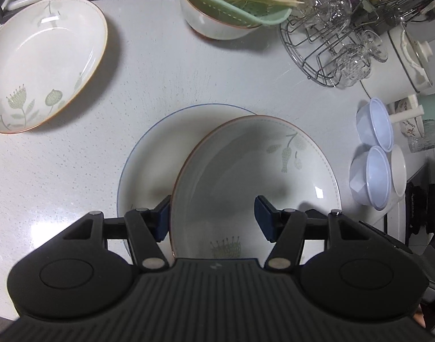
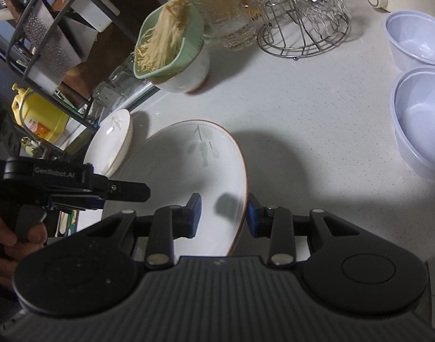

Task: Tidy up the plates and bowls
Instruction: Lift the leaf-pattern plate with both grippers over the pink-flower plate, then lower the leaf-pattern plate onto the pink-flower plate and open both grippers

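A floral deep plate [image 1: 246, 171] with a brown rim hangs a little above a blue-rimmed plate [image 1: 149, 165] on the white counter. My left gripper [image 1: 213, 219] straddles its left rim, one pad outside the rim and the other inside the dish, shut on it. In the right wrist view the same floral plate [image 2: 174, 171] is tilted. My right gripper [image 2: 223, 213] is shut on its right rim, and the left gripper [image 2: 143, 192] reaches in from the left. A second floral deep plate [image 1: 43, 62] lies at the far left, seen edge-on [image 2: 111, 142] from the right.
A white bowl topped by a green colander of pale strands [image 1: 217, 20] stands at the back. A wire rack of glasses [image 1: 325, 51] and two translucent plastic bowls [image 1: 374, 154] sit to the right. A black shelf rack [image 2: 52, 28] and a yellow bottle [image 2: 37, 116] line the left edge.
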Tool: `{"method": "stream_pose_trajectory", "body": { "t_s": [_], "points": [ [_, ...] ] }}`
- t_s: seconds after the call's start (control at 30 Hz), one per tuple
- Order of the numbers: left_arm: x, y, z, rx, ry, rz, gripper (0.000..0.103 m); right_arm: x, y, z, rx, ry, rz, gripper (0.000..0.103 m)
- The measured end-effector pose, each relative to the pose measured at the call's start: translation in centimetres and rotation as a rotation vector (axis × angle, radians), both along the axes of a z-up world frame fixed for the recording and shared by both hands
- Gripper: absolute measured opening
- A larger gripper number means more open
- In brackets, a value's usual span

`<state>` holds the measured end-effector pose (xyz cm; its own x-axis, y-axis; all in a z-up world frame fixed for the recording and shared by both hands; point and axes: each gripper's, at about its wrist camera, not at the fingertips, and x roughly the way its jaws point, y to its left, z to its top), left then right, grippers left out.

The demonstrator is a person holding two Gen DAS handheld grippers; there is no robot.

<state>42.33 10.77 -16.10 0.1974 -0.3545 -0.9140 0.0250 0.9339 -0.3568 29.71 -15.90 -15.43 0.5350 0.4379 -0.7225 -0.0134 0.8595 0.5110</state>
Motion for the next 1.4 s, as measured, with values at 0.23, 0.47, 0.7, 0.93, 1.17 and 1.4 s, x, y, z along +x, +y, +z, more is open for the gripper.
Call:
{"method": "stream_pose_trajectory", "body": {
  "t_s": [0.23,0.47,0.7,0.93,1.17,1.4],
  "points": [
    [-0.2,-0.8,-0.9,0.062,-0.006,0.004,0.065,0.4,0.2,-1.2,-0.004,0.0,0.035,0.036],
    [-0.6,-0.5,-1.3,0.085,-0.017,0.018,0.065,0.7,1.0,-1.3,-0.031,-0.01,0.057,0.038],
    [-1.5,0.1,-0.7,0.104,-0.054,0.051,0.069,0.8,1.5,-1.1,-0.067,0.008,0.031,0.043],
    [-3.1,2.0,1.4,0.085,-0.107,0.092,0.07,0.7,1.6,-0.1,-0.086,0.012,0.019,0.047],
    [-5.2,2.8,4.8,0.088,-0.191,0.114,0.07,0.0,2.2,4.1,-0.146,-0.068,0.032,0.081],
    [-7.1,4.6,8.4,0.12,-0.257,0.126,0.07,-1.4,3.9,12.8,-0.262,-0.092,0.076,0.086]
  ]
}}
